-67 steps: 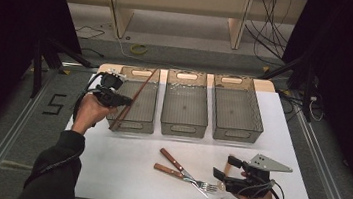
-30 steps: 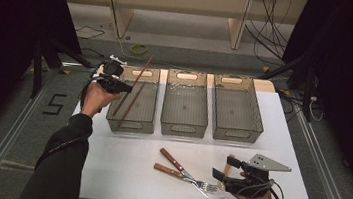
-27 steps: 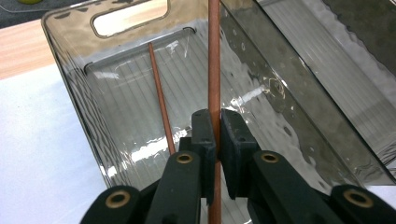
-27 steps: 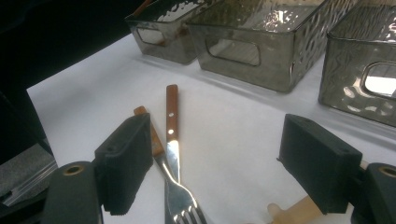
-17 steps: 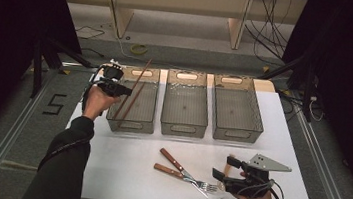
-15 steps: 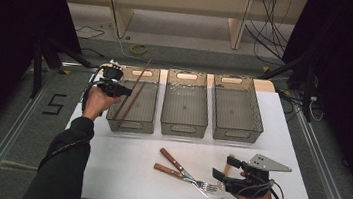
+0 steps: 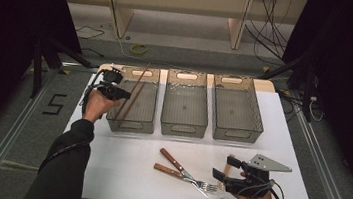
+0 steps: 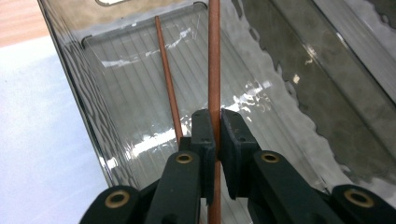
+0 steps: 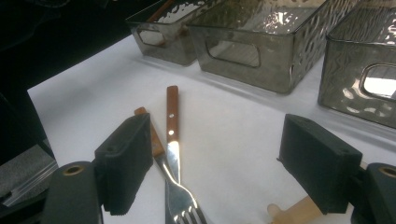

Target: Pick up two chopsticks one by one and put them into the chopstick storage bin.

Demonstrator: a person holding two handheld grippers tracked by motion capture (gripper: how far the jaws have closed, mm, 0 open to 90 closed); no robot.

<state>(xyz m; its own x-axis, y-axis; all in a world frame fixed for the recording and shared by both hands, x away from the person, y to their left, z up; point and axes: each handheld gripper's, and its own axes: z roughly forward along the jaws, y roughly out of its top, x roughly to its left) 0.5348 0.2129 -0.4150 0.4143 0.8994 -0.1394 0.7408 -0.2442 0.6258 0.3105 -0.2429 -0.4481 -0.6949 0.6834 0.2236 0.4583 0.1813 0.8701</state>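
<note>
Pinching one chopstick (image 8: 214, 70) w/ left tool (image 8: 215, 135) over the leftmost bin (image 7: 153, 76) to drop it beside its twin (image 8: 167, 79), right tool (image 9: 215, 158) spread near forks (image 7: 184, 171) on tabletop (image 7: 120, 173).

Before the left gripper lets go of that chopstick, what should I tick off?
1. Left gripper clamped on the held chopstick: ok.
2. Held chopstick over the left bin: ok.
3. Second chopstick already in that bin: ok.
4. Held chopstick low enough to drop without bouncing: cannot tell.
5. Right gripper open and away from the bins: ok.
6. Two forks left on the table, not yet sorted: not ok.
</note>
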